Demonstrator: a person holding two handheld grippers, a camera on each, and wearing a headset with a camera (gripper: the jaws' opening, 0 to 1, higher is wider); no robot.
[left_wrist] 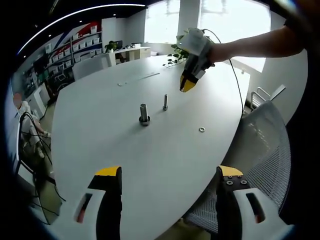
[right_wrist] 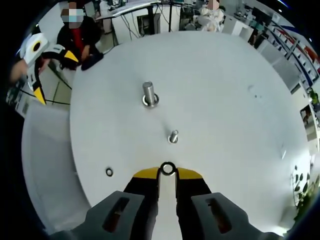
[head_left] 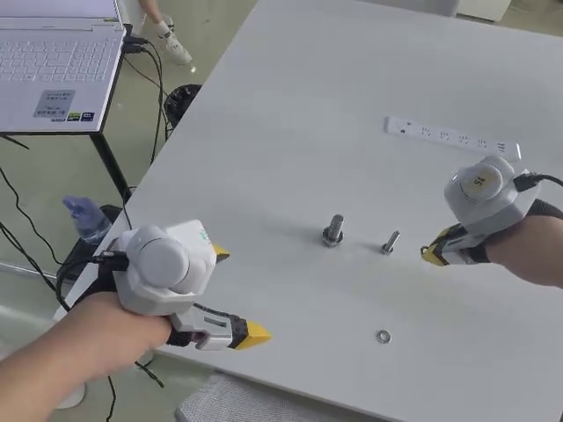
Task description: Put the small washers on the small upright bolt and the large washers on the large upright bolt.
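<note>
Closest to the headset is the left gripper (head_left: 237, 294), a white-and-grey hand-held tool with two yellow-tipped jaws, held at the near left edge of the white table (head_left: 308, 114). Its jaws stand wide apart with nothing between them, and its own view shows bare tabletop in the gap. Next out on the table lies the loose washer (head_left: 383, 336), one small flat steel ring, lying alone on the surface on the person's side of the two bolts and well apart from both. Beyond it, to the right, is the right gripper (right_wrist: 168, 174), of the same make. Its jaws are drawn almost together and pinch the held washer (right_wrist: 168, 168) — a second small steel ring, caught at the very tips. That makes two washers counted, one held and one lying free. Straight ahead of those tips, and near them, stands the small bolt (head_left: 391, 242), a thin grey steel stud, upright and bare along its shaft. Left of it in the head view stands the large bolt (head_left: 333, 230), a thicker grey steel stud, upright on a wider base — whether that base is its head or a washer cannot be told. Farther back lies one long white power strip (head_left: 451, 138), and off the table's far left corner sits one open white laptop (head_left: 53, 61).
</note>
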